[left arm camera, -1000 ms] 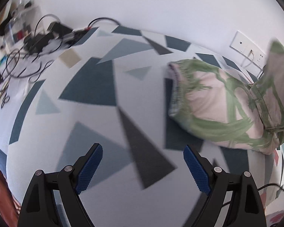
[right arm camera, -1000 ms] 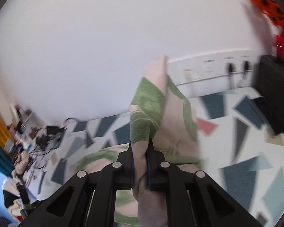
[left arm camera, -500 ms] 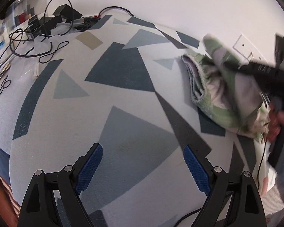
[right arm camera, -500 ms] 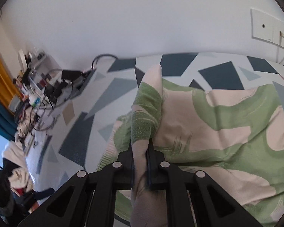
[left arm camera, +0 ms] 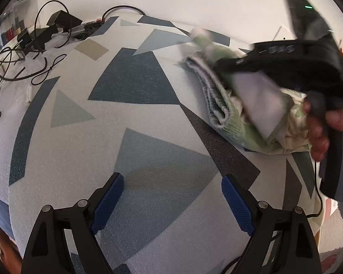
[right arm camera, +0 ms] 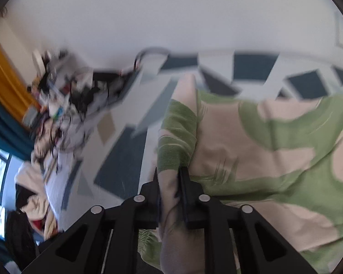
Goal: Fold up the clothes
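Observation:
A green-and-cream leaf-print garment [left arm camera: 224, 118] lies folded on the patterned table cover [left arm camera: 130, 80] at the right. In the right wrist view the same garment [right arm camera: 274, 148] fills the right side. My right gripper [right arm camera: 170, 171] has a fold of its edge between the jaws, which are opening, and the cloth still fills the gap. The left wrist view shows that gripper as a blurred black body over the garment, held by a hand [left arm camera: 320, 125]. My left gripper [left arm camera: 171, 180] stands open over bare cover, well short of the garment, with nothing between its blue pads [left arm camera: 107, 201].
Black cables and power adapters [left arm camera: 38, 36] crowd the far left of the table. More clutter [right arm camera: 64, 105] and a heap of clothes [right arm camera: 34, 201] lie beyond the table's left end. A white wall backs the table.
The right gripper swept down and across, laying the raised garment edge over the folded part, and its jaws have parted a little. The left gripper shifted slightly over the cover.

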Motion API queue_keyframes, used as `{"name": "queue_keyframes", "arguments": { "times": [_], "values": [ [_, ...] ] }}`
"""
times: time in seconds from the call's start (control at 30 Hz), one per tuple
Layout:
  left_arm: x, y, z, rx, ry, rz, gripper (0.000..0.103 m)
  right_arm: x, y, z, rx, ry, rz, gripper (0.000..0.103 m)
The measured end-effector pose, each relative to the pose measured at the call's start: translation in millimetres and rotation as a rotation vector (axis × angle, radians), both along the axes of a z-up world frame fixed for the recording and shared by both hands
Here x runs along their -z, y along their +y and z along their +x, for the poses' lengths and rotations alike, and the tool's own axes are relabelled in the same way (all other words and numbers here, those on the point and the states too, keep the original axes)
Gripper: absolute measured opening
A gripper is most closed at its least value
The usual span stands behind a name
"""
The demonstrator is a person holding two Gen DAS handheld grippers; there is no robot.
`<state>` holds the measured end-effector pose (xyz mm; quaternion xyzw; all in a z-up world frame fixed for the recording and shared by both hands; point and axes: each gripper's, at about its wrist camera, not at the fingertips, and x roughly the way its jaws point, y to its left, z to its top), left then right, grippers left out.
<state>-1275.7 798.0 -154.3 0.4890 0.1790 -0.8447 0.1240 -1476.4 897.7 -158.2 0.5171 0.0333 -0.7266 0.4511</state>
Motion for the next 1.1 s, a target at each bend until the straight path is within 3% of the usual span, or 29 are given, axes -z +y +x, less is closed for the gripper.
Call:
{"name": "queue_keyframes", "arguments": {
  "times": [0.07,0.13,0.2,0.3,0.37,0.43,0.5,0.57,0.67,0.8,0.93,1.1],
  "values": [
    [-1.4,-1.4,-0.9,-0.004,-0.001,0.011,0.088,0.4,-2.8,1.0,-0.034,-0.036,-0.025,0.056],
    [-3.3,-5.0,-0.7,-0.017,0.006,0.035,0.088,-9.7,-1.7,-0.7,-0.052,-0.083,-0.051,0.063],
    [-5.6,-9.1,-0.8,-0.038,0.015,0.057,0.088,-29.4,8.7,-5.2,-0.064,-0.130,-0.094,0.063],
    [-10.6,-10.8,-3.1,-0.050,0.030,0.063,0.088,-68.6,49.5,-14.0,-0.038,-0.103,-0.189,0.063],
    [-16.1,-10.5,-6.1,-0.054,0.046,0.064,0.088,-83.4,79.0,-21.7,0.008,-0.042,-0.183,0.063],
    [-23.0,-9.6,-8.6,-0.057,0.066,0.061,0.088,-85.9,103.6,-29.0,0.057,0.054,-0.082,0.063],
    [-33.7,-9.9,-10.8,-0.068,0.095,0.052,0.088,-72.1,127.2,-34.8,0.099,0.143,0.087,0.063],
    [-45.8,-13.2,-13.2,-0.085,0.126,0.049,0.088,-47.3,144.1,-34.3,0.108,0.157,0.237,0.063],
    [-63.8,-19.4,-18.1,-0.107,0.170,0.044,0.088,-11.4,155.9,-11.6,0.033,0.194,0.398,0.063],
    [-76.2,-14.3,-30.9,-0.089,0.180,0.015,0.088,-12.8,170.8,8.0,0.037,0.224,0.381,0.063],
    [-76.9,1.8,-47.4,-0.052,0.169,0.006,0.088,-34.2,189.8,9.3,0.123,0.208,0.259,0.063],
    [-82.7,32.4,-76.7,0.019,0.173,-0.050,0.088,-12.3,191.3,3.4,0.113,0.161,0.334,0.063]
  ]
}}
